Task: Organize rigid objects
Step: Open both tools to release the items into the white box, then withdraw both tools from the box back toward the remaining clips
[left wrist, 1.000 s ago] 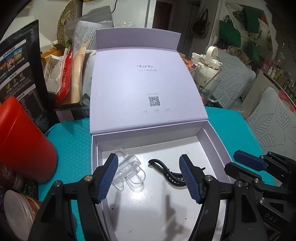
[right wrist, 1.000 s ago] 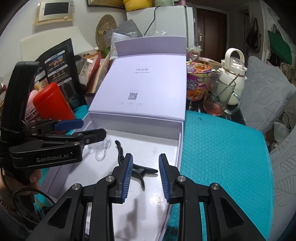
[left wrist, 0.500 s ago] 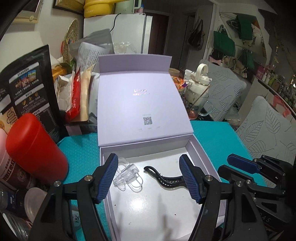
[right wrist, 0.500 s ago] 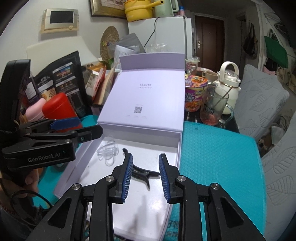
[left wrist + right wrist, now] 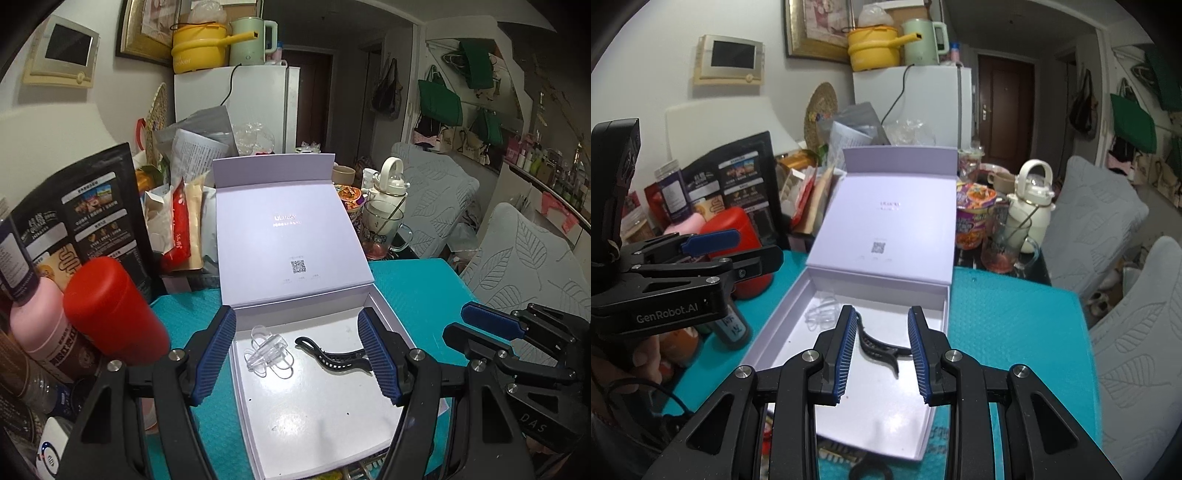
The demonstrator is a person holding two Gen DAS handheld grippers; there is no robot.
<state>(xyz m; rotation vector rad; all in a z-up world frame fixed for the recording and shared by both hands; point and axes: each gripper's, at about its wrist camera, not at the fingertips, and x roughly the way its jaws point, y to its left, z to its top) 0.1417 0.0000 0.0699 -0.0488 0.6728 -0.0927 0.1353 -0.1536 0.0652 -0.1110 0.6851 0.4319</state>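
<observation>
An open lilac box [image 5: 384,317] [image 5: 943,314] lies on the teal table with its lid propped up behind. On its white floor lie a clear plastic hair clip [image 5: 267,350] [image 5: 820,314] and a black hair clip [image 5: 330,356] [image 5: 879,345]. My left gripper [image 5: 297,356] is open and empty, raised above the box with both clips between its fingers in view. My right gripper [image 5: 881,349] is open and empty, above the box's near right part, over the black clip. Each gripper shows in the other's view [image 5: 491,325] [image 5: 713,240].
A red cylinder [image 5: 110,306] and a pink bottle [image 5: 37,321] stand left of the box. Snack bags and a black pouch [image 5: 70,221] crowd the back left. A noodle cup [image 5: 973,218], a glass mug [image 5: 1004,247] and a white kettle [image 5: 1032,199] stand at the back right. Grey chairs are beyond the table's right edge.
Both grippers have risen and drawn back from the box, so it looks smaller and more of the room shows. Both clips stay in place. Both jaws keep the same opening.
</observation>
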